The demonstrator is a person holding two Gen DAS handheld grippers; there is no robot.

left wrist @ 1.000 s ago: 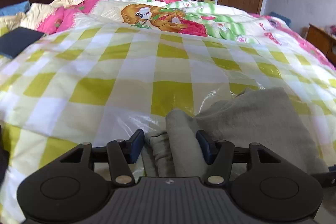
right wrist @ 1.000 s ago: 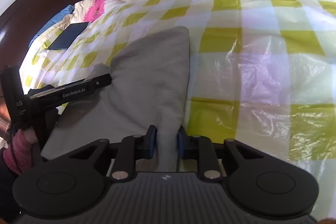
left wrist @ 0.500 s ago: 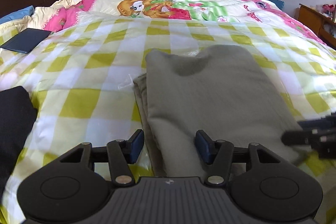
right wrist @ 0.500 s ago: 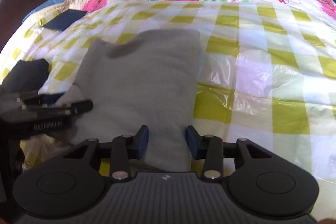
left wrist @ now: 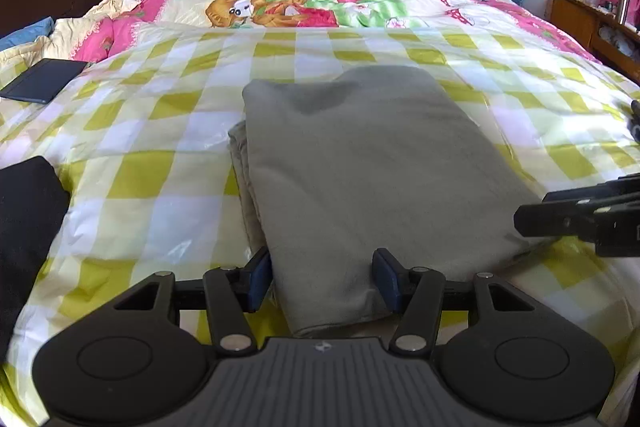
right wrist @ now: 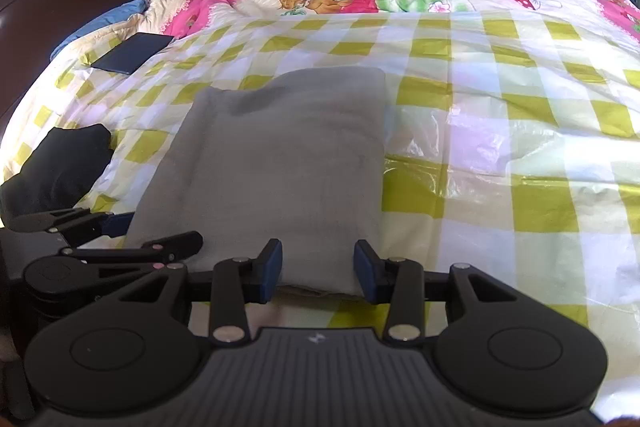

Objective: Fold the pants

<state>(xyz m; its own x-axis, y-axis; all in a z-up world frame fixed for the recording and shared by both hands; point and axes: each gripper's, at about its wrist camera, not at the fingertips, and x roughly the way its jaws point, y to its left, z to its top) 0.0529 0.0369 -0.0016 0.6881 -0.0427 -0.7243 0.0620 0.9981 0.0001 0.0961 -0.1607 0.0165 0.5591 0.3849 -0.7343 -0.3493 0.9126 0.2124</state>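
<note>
One pair of grey pants (left wrist: 360, 179), folded into a flat rectangle, sits mid-bed on the yellow-checked plastic sheet (left wrist: 160, 195). My left gripper (left wrist: 323, 279) and right gripper (right wrist: 318, 269) both have fingers spread, released, straddling the near edge without pinching it. One dark garment (left wrist: 24, 219) lies off to the left, and one navy notebook-looking thing (right wrist: 132, 53) is further back. Plenty of bare sheet to the right and beyond the far edge.

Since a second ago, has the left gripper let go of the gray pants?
Yes. The left gripper now stands open, its jaws apart on either side of the gray pants, which lie folded flat on the checkered sheet; earlier it pinched bunched fabric.
</note>
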